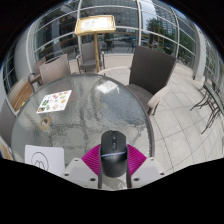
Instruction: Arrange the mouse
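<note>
— What are the tongs doing?
— In my gripper view, the gripper (113, 168) sits at bottom centre, and its magenta pads (94, 160) press both sides of the black mouse (113, 150), so it's clamped on it.

— Where's that mouse, then?
— Between the fingers, low centre of the frame, above the round glass table (95, 110).

— Anything else on the table?
— A white card (43, 157) at lower left, a printed sheet (55, 100) at mid left. A chair (152, 70) stands upper right, a wooden stand (95, 30) at top centre.
</note>
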Demonstrator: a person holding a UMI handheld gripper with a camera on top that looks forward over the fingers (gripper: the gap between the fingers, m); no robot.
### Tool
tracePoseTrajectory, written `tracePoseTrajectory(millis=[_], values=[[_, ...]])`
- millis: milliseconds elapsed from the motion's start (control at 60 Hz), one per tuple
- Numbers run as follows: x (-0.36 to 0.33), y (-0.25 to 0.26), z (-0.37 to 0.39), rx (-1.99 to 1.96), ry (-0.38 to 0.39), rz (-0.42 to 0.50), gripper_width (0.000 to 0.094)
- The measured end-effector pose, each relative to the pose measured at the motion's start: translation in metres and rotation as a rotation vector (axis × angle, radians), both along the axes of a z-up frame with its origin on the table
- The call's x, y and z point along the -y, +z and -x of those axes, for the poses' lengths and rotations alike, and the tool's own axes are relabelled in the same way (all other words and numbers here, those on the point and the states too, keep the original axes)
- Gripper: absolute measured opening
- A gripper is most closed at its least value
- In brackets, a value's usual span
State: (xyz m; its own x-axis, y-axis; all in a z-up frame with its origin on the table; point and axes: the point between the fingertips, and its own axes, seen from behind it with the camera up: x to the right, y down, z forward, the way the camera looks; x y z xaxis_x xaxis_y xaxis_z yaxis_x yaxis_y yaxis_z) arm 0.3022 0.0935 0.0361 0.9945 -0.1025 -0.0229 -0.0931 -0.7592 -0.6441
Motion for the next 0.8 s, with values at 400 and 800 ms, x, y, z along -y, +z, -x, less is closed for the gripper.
tracePoseTrajectory(millis=[400, 800], values=[[0.004, 0.215, 0.234, -0.006, 0.16, -0.343, 0.0328], [0.074, -0.011, 0.299, 0.038, 0.202, -0.003, 0.0326]])
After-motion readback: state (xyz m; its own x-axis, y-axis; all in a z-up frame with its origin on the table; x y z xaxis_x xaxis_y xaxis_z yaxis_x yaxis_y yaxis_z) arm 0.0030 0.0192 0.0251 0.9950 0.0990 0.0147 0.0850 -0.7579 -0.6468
